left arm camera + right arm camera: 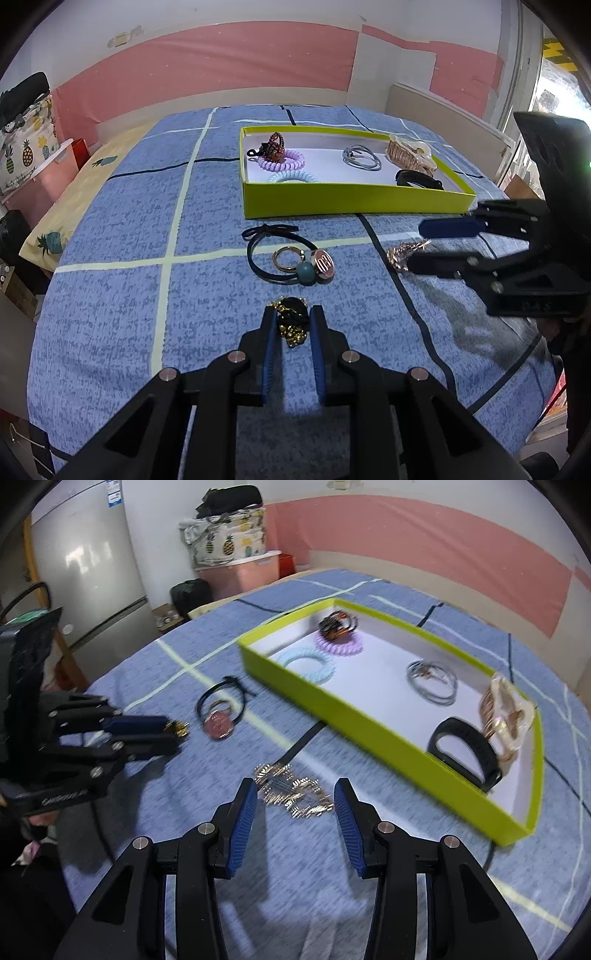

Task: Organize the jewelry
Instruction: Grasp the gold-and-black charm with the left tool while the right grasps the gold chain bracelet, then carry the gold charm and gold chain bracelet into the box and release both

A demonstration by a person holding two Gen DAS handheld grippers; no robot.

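Pickup step, both sides at once. Left hand-held gripper [292, 325] has its pads on either side of a black-and-gold chain piece [291, 320] on the bed [110, 295] — contact can't be told. Right hand-held gripper [295, 799] is half open around the gold brooch [291, 790], not gripping. Next: squeeze, lift, carry to the green tray [369, 716] nearby.

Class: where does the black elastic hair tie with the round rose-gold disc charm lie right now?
In both views the black hair tie lies on the blue checked bedspread, just outside the lime-green box.
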